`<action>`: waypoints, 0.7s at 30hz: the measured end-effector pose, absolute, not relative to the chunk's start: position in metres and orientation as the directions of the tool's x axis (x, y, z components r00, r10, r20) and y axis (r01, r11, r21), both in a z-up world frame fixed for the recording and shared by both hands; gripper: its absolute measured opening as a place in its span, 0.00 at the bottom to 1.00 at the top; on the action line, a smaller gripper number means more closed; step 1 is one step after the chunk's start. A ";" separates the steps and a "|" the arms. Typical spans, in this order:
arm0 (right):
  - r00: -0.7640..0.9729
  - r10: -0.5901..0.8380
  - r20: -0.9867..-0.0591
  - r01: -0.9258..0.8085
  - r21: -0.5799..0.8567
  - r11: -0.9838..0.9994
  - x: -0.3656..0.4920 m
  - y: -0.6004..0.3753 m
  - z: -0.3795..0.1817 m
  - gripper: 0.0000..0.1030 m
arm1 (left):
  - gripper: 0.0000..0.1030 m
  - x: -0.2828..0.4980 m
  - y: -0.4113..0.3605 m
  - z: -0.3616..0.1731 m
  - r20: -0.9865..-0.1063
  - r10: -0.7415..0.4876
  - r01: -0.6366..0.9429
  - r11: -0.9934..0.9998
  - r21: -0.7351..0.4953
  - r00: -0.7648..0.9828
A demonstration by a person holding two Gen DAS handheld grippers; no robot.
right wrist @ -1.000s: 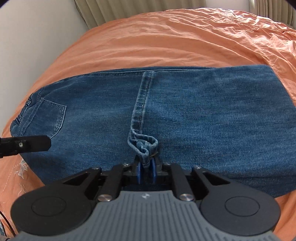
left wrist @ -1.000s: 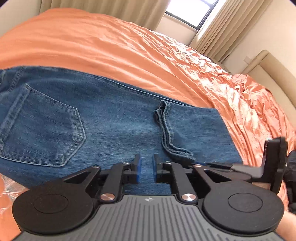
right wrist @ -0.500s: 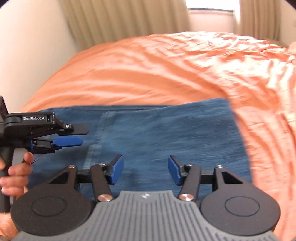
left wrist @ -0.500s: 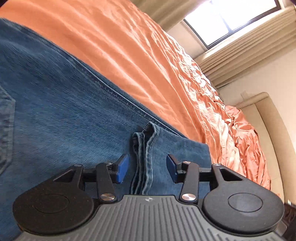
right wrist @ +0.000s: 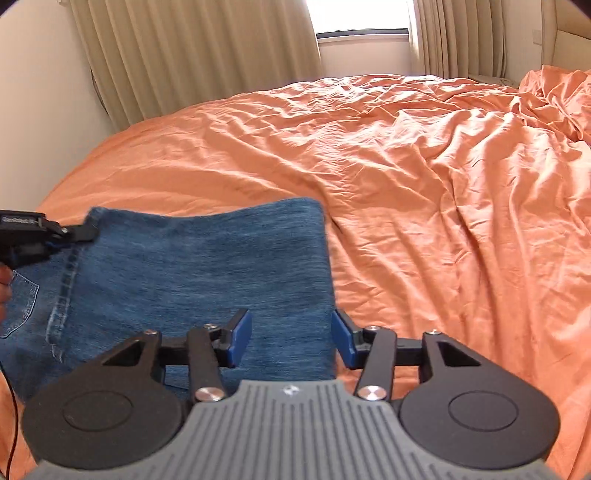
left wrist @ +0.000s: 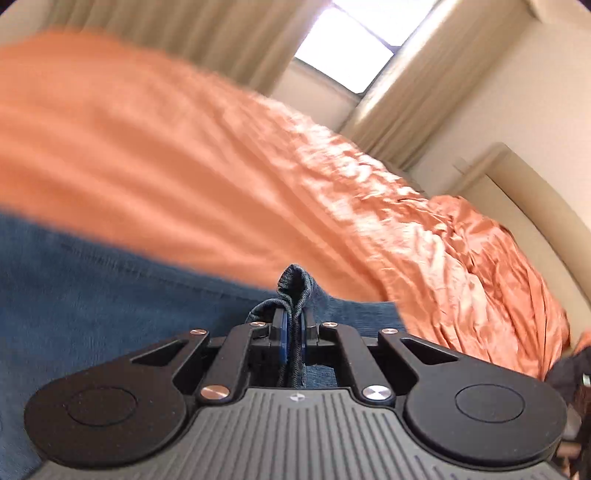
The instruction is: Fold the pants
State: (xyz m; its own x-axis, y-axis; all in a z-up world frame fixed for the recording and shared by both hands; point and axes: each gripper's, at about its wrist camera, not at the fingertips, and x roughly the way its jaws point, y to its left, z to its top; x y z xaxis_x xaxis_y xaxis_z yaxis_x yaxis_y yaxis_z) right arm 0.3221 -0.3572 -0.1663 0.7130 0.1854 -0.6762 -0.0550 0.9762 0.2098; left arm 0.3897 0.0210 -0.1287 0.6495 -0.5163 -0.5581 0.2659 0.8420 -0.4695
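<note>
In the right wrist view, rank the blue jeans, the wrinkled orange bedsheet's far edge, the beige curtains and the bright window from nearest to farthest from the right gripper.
1. Blue jeans, directly under the right gripper.
2. Orange bedsheet, its far edge ahead.
3. Beige curtains and bright window, along the back wall; too close to call.

Between the closed jaws, the pants (left wrist: 293,291) are coarse matt denim; beyond them the sheet (right wrist: 424,177) is wrinkled, faintly glossy cloth.

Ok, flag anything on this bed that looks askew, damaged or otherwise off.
Nothing looks damaged or spilled. The jeans lie folded on the wrinkled orange bedsheet, with one hem corner pinched up by the left gripper, which fits the folding. The right gripper hovers open over the denim's right edge.
</note>
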 end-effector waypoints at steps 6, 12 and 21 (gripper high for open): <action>0.718 0.185 -0.672 -0.083 0.181 0.980 0.364 -0.357 -0.163 0.08 | 0.06 0.402 0.004 -0.121 -0.646 -0.391 0.283 0.920 -0.270 0.655; 0.723 0.191 -0.664 -0.105 0.168 0.980 0.429 -0.347 -0.174 0.01 | 0.06 0.422 0.018 -0.179 -0.726 -0.347 0.181 0.937 -0.299 0.593; 0.649 0.140 -0.748 -0.089 0.108 0.990 0.486 -0.336 -0.224 0.00 | 0.07 0.427 0.025 -0.200 -0.735 -0.366 0.158 0.927 -0.339 0.570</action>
